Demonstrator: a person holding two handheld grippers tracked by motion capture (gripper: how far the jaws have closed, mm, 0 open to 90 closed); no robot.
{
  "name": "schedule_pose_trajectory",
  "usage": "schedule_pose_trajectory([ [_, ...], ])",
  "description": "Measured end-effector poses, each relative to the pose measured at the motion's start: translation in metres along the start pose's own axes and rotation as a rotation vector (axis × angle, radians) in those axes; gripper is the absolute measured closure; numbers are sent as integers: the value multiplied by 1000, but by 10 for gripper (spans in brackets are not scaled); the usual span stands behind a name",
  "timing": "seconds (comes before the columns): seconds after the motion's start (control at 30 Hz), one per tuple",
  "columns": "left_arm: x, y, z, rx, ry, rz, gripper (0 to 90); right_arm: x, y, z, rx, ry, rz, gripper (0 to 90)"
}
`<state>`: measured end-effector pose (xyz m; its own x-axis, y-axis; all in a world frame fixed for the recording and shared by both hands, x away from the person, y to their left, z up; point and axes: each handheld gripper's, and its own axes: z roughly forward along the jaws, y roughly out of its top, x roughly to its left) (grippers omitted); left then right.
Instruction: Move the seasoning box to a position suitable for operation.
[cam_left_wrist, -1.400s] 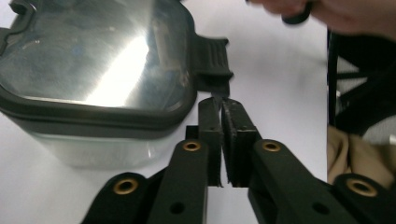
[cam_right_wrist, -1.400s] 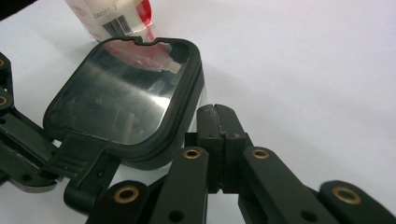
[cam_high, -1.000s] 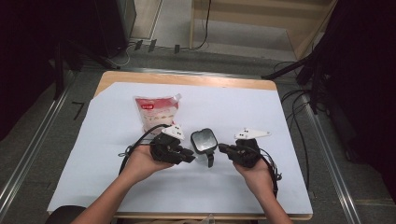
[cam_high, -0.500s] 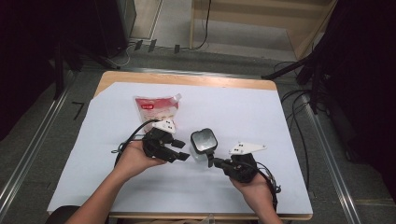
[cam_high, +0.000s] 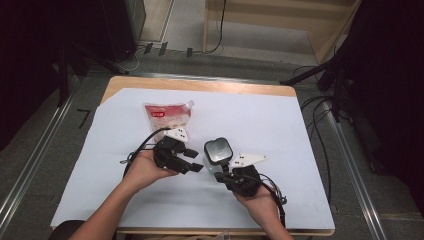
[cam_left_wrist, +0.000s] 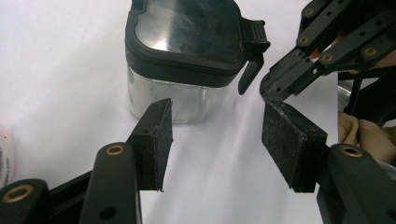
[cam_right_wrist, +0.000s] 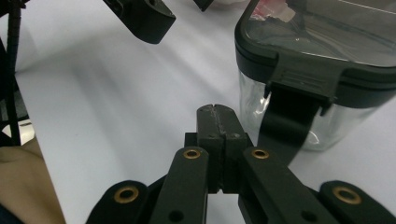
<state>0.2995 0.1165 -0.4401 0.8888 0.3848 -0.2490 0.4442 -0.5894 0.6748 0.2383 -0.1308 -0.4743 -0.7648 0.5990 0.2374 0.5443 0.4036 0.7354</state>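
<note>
Container (cam_high: 218, 150), a clear square jar closed by a dark lid, is stood upright on the white sheet (cam_high: 280, 125) that covers the tabletop, somewhat toward the near edge and about midway between the left and right edges. A dark latch (cam_right_wrist: 285, 123) is seen hanging down from the lid on the near side, swung loose from the clear wall.

Left gripper (cam_high: 192, 160) is held just to the left of the container, its tips pointed at it. Its jaws have just been opening and are now parted to a moderate gap; in the left gripper view the two pads (cam_left_wrist: 154, 140) are seen short of the glass wall, with only bare sheet between them, so nothing is gripped.

Right gripper (cam_high: 223, 172) is held at the near side of the container, pointed away from the near edge. Its jaws are pressed together with nothing between them; in the right gripper view the joined tips (cam_right_wrist: 215, 122) are seen just beside the hanging latch, and whether they touch it cannot be told.

A red and white pouch (cam_high: 167, 116) is laid flat on the sheet toward the far left corner, well apart from the container.
</note>
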Motion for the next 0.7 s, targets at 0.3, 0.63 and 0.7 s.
schedule_pose_trajectory([
  [0.3, 1, 0, -2, 8, -1, -12, 435, -4, 1, 6, 13, -11, 12, 900],
  [0.63, 2, -1, -1, 0, 1, -23, 418, -9, -1, 1, 18, -24, 22, 900],
  [0.7, 2, -1, -2, -1, 4, -25, 416, -12, -2, -1, 19, -30, 25, 900],
])
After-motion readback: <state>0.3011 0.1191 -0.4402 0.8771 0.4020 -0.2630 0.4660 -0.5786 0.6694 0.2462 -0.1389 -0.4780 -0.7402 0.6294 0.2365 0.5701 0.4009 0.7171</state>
